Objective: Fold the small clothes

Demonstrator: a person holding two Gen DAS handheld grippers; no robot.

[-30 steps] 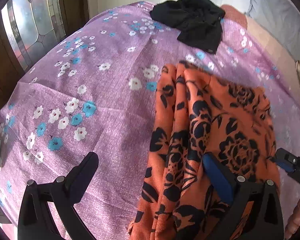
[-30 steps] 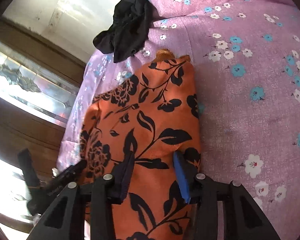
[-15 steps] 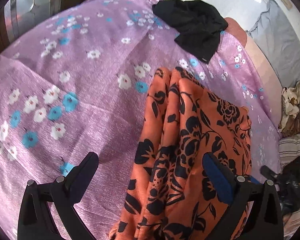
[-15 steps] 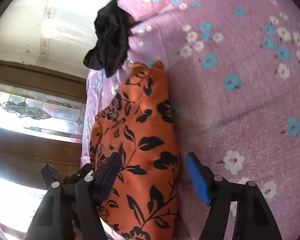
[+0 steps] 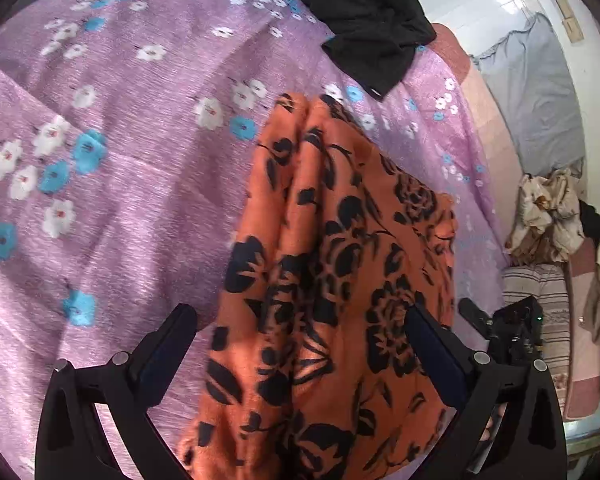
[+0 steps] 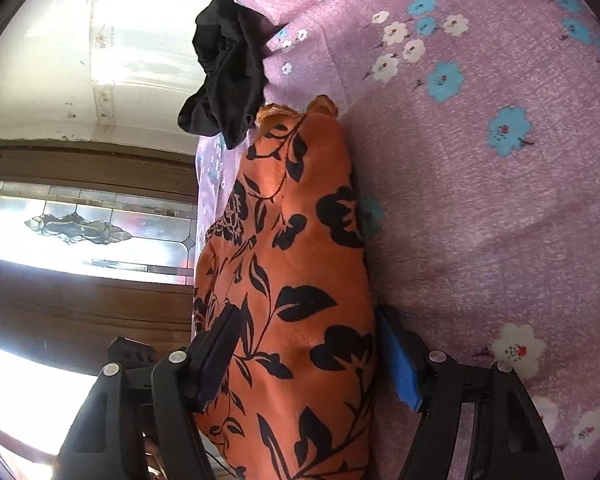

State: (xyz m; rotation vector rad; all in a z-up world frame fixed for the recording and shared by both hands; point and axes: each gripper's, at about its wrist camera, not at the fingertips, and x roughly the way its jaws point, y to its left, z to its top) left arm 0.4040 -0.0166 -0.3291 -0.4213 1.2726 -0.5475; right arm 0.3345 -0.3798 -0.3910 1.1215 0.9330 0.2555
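Looking past my left gripper (image 5: 300, 344), jaws apart, I see the orange floral garment (image 5: 340, 280) folded lengthwise on the purple bedspread (image 5: 120, 200), the black garment (image 5: 364, 28) untouched; my right gripper (image 6: 306, 350), just opened, straddles the fold.

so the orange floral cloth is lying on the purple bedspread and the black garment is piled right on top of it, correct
Not quite. The orange floral cloth does lie on the purple bedspread, but the black garment is not on top of it. It sits on the bedspread beyond the cloth's far end, with a strip of purple between them. The left wrist view shows that gap plainly.
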